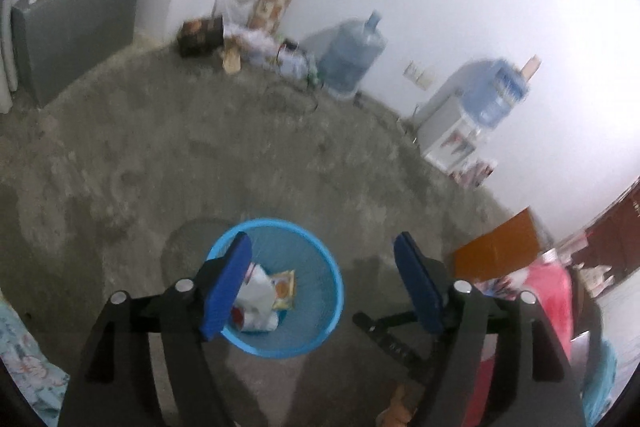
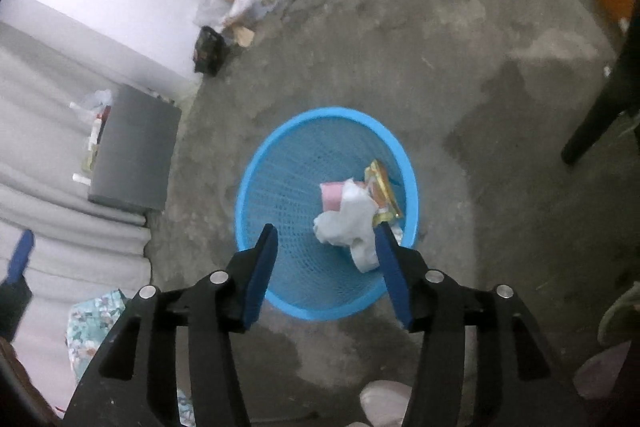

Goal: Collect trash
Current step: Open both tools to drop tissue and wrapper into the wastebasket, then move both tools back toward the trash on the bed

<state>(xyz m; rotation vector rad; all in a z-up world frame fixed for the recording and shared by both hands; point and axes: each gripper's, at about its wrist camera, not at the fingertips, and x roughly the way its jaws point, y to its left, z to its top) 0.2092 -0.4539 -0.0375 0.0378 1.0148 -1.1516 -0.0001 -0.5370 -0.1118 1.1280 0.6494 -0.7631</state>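
Observation:
A blue mesh trash basket (image 1: pixel 320 259) stands on the concrete floor. It holds crumpled white paper (image 1: pixel 256 291) and a yellow snack wrapper (image 1: pixel 285 289). My left gripper (image 1: pixel 323 287) is open and empty, above the basket's right side. In the right wrist view the same basket (image 2: pixel 288 187) lies straight below, with white paper (image 2: pixel 348 223), a pink piece (image 2: pixel 332 195) and the yellow wrapper (image 2: pixel 382 189) inside. My right gripper (image 2: pixel 326 273) is open and empty over the basket's near rim.
Two water jugs (image 1: pixel 354 53) (image 1: pixel 496 91) and a white cabinet (image 1: pixel 448 127) stand by the far wall. A grey box (image 1: pixel 76 27) is at left, an orange box (image 1: pixel 500 247) at right. Clutter (image 1: pixel 256 43) lies by the wall. A dark furniture leg (image 2: pixel 600 107) stands right.

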